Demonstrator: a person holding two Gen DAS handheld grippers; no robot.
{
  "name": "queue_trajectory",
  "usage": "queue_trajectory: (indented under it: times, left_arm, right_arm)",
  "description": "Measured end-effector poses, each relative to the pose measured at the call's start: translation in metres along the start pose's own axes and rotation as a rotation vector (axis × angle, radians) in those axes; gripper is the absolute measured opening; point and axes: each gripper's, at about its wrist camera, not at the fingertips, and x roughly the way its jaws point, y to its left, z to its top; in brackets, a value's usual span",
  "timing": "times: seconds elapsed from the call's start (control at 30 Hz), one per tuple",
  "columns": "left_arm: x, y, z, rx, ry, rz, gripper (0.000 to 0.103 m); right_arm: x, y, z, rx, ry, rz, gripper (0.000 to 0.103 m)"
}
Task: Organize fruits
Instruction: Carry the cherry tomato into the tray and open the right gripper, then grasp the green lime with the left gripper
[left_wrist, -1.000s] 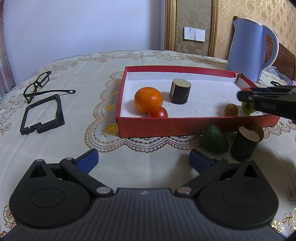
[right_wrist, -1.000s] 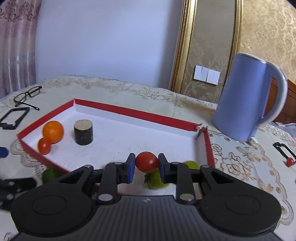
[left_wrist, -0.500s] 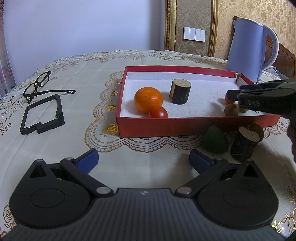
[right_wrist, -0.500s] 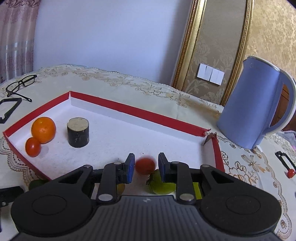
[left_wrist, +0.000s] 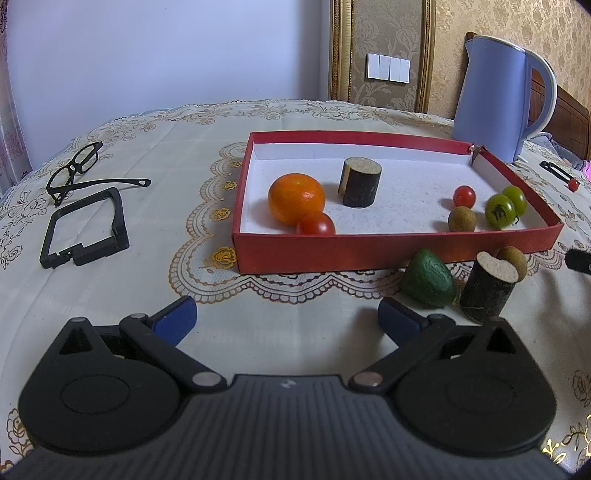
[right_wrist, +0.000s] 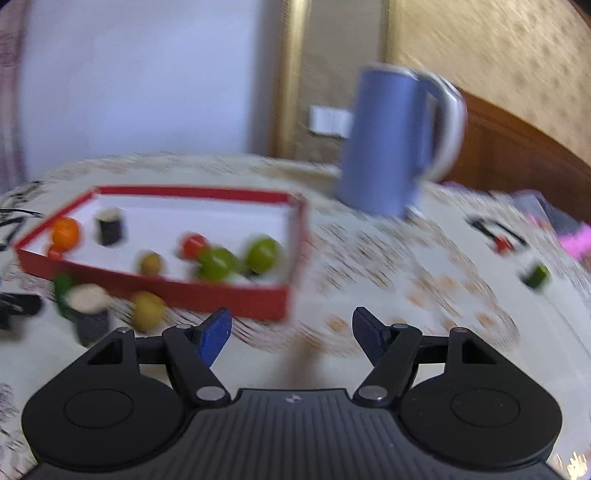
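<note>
A red tray (left_wrist: 388, 251) holds an orange (left_wrist: 296, 198), a cherry tomato (left_wrist: 316, 224) by it, a wooden cylinder (left_wrist: 361, 181), a second red tomato (left_wrist: 464, 196), a brown kiwi (left_wrist: 461, 219) and two green tomatoes (left_wrist: 500, 210). In front of the tray lie an avocado (left_wrist: 428, 278), another wooden cylinder (left_wrist: 489, 286) and a kiwi (left_wrist: 512, 258). My left gripper (left_wrist: 287, 319) is open over bare cloth. My right gripper (right_wrist: 291, 332), its jaws opening with nothing between them, is off the tray's (right_wrist: 229, 295) right front corner; the released tomato (right_wrist: 194, 245) lies inside.
A blue kettle (left_wrist: 495, 96) stands behind the tray's right corner. Glasses (left_wrist: 79, 170) and a black frame (left_wrist: 86, 229) lie to the left. A small green block (right_wrist: 535, 275) and a black clip with a red tip (right_wrist: 498, 236) sit on the cloth at the right.
My right gripper let go of the red tomato inside the tray, opened its jaws and pulled back to the right, out of the tray. The left gripper stayed still.
</note>
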Motion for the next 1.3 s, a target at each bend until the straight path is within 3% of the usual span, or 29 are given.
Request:
queue_trajectory:
  times: [0.1,0.2,0.33,0.7,0.83,1.3]
  left_arm:
    - [0.0,0.0,0.0,-0.001,0.0,0.0,0.103]
    - [-0.001,0.0,0.0,-0.002,-0.001,0.0,0.103]
    - [-0.009,-0.001,0.001,-0.066,-0.003,-0.044,0.103]
    - [-0.006,-0.017,0.018,-0.219,0.014,-0.102,0.103]
    - [0.002,-0.026,0.023,-0.224,0.044,-0.055,0.103]
    - [0.008,-0.04,0.029,-0.306,0.063,0.009,0.103]
  right_arm:
    - [0.012,-0.019,-0.006,0.074,0.05,-0.042,0.072]
    - [0.017,-0.036,-0.007,0.164,0.068,0.02,0.073]
    - [0.021,-0.034,-0.006,0.143,0.084,0.029,0.083]
    - [0.022,-0.027,-0.006,0.107,0.099,0.024,0.087]
    - [0.023,-0.027,-0.005,0.101,0.102,0.02,0.087]
    - [0.024,-0.028,-0.006,0.117,0.097,0.032,0.087]
